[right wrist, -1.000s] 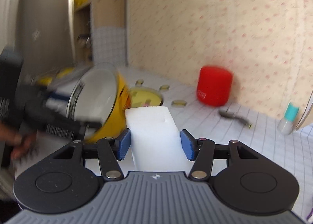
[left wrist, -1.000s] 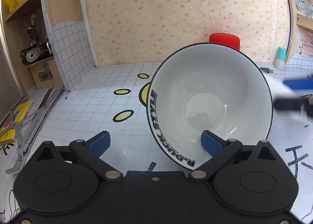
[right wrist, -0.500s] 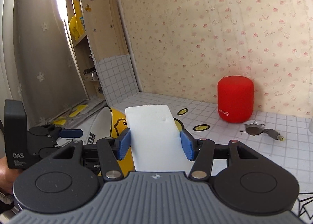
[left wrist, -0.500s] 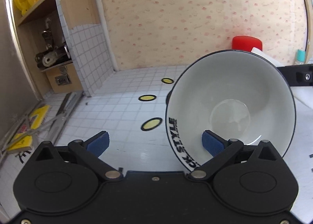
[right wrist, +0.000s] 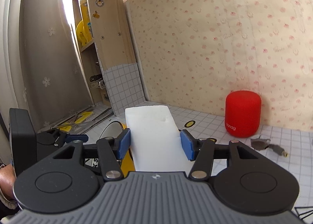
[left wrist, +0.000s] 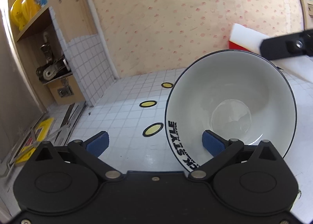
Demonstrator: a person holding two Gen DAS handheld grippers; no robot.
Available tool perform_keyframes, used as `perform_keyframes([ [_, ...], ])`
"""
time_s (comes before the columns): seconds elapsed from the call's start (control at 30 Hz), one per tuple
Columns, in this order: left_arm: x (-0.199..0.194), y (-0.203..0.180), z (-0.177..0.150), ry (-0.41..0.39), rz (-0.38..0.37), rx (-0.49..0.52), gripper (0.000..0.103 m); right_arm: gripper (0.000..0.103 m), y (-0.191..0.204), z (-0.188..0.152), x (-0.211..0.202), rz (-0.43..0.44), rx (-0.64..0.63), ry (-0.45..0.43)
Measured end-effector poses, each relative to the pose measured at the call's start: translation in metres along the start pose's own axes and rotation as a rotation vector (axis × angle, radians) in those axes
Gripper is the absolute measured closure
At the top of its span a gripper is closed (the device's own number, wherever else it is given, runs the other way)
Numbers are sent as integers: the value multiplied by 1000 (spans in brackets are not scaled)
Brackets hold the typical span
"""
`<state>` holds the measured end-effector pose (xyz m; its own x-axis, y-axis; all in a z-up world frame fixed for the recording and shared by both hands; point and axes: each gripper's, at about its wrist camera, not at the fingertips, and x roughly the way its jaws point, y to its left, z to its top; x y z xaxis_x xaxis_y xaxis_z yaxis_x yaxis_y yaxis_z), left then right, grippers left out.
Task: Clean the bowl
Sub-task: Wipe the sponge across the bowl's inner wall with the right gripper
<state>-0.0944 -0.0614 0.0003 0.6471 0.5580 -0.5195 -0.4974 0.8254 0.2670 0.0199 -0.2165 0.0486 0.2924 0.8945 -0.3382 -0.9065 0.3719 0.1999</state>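
Note:
A white bowl (left wrist: 230,104) with a black rim, "STYLE" lettering and a yellow outside (right wrist: 125,165) is tipped on its side, its mouth facing the left wrist camera. My left gripper (left wrist: 154,142) stands wide open. Its right pad (left wrist: 212,143) sits inside the bowl against the wall, and its left pad (left wrist: 97,142) is well clear of the outside. My right gripper (right wrist: 155,145) is shut on a white sponge block (right wrist: 152,126). In the left wrist view the sponge (left wrist: 244,36) hovers above the bowl's upper right rim without touching it.
A red cylinder speaker (right wrist: 242,114) stands by the wallpapered wall, with a cable plug (right wrist: 273,147) beside it. A wooden shelf (left wrist: 29,26) with yellow items is at the left. Metal tools (left wrist: 52,134) lie below it. A person's hand (right wrist: 5,181) holds the left gripper.
The sponge in my right gripper has risen from beside the bowl's right rim to above its upper right rim. The bowl stays against my left gripper's right finger, and the left view has turned slightly.

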Motion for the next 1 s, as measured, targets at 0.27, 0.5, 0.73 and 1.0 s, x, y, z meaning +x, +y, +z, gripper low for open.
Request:
perform_keyframes([
  [0.27, -7, -17, -1, -4, -114, 76, 0, 46, 0, 4, 3, 10, -6, 16],
  [0.5, -13, -28, -2, -30, -127, 146, 1, 45, -7, 0, 0, 23, 28, 22],
  [0.73, -16, -35, -2, -50, -187, 171, 8, 45, -4, 0, 0, 27, 22, 23],
  [1.0, -16, -31, -3, -27, -193, 123, 9, 45, -6, -2, -5, 16, 25, 23],
])
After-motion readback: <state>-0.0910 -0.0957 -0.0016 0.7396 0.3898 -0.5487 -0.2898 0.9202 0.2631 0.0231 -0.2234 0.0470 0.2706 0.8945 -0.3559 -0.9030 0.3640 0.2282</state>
